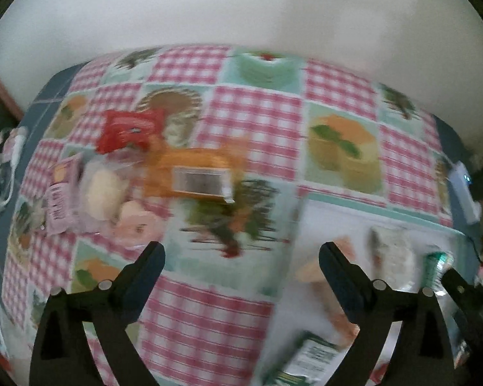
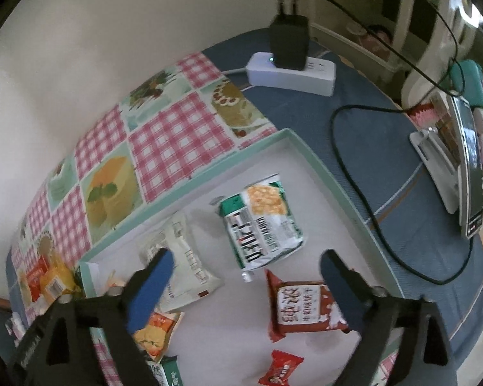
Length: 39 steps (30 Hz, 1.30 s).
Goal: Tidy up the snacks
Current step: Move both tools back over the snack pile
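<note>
Both tongs [image 1: 241, 251] [image 2: 246, 259] gape empty; power strip [image 2: 291, 72] and cable [image 2: 364, 199] flank tray [image 2: 309, 148].

Left wrist view is motion-blurred: no print legible, only a barcode-like label on the orange packet [image 1: 193, 173] and unreadable dark lettering on the pink packet [image 1: 58, 204]. Right wrist view: the brown-red packet [image 2: 306, 308] near right in the tray [image 2: 322, 167] carries large white Chinese characters, seen rotated, can't make them out reliably. The green-white packet [image 2: 262, 222] mid-tray has bold black lettering plus a barcode, sideways, not decipherable. The white packet [image 2: 180, 267] shows small grey print, too small. The small red candy [image 2: 281, 370] at near edge has white characters, unreadable. The yellow packet [image 2: 56, 284] far left shows a barcode only.
</note>
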Motion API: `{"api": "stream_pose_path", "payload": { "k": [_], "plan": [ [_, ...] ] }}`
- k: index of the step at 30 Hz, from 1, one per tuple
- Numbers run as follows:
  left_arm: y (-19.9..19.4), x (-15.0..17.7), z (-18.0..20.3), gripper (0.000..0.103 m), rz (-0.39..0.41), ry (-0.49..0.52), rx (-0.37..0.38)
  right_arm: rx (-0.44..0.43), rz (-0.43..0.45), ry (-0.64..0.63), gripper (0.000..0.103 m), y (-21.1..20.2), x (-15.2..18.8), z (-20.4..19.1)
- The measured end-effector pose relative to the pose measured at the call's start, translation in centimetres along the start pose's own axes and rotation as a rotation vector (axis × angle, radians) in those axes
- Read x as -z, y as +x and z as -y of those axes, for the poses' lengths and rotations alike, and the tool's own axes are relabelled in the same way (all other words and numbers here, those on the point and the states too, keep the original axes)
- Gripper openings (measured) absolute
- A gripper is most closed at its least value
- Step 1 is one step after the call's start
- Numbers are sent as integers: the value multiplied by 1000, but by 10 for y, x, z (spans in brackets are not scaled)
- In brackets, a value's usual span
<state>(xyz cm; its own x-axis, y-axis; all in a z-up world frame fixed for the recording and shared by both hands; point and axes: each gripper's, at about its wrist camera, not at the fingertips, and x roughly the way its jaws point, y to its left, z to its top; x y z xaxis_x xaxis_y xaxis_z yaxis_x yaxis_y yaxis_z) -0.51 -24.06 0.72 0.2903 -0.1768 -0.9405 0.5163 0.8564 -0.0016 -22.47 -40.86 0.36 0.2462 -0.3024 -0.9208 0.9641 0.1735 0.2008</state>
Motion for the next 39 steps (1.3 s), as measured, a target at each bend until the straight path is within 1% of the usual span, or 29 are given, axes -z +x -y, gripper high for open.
{"api": "stream_pose_path", "payload": {
  "k": [1, 4, 7, 10, 12, 16, 23, 32, 35, 39],
  "plan": [
    [4, -1, -9, 97, -12, -27, -12, 0, 1, -12, 103, 0, 1, -4],
    [12, -1, -27, 97, -29, -73, -23, 4, 6, -62, 103, 0, 7, -20],
    [15, -3, -44, 97, -27, -103, -47, 9, 11, -107, 103, 0, 14, -37],
    [15, -7, -56, 97, -25, -89, -74, -9, 3, -140, 103, 0, 24, -55],
    [14, -10, -65, 97, -27, -70, -105, -16, -4, -157, 103, 0, 30, -67],
    [8, -19, -91, 97, -16, -64, -163, -27, -19, -207, 103, 0, 43, -92],
    [-11, -23, -148, 97, 19, -62, -264, -57, -31, -231, 103, -12, 64, -131],
    [-36, -20, -223, 97, 52, -160, -315, -94, -20, -269, 103, -36, 90, -170],
    [-38, -18, -242, 97, 53, -189, -327, -107, -15, -274, 103, -42, 97, -180],
    [-39, -16, -257, 97, 50, -215, -325, -120, -22, -290, 103, -45, 106, -195]
  ]
}}
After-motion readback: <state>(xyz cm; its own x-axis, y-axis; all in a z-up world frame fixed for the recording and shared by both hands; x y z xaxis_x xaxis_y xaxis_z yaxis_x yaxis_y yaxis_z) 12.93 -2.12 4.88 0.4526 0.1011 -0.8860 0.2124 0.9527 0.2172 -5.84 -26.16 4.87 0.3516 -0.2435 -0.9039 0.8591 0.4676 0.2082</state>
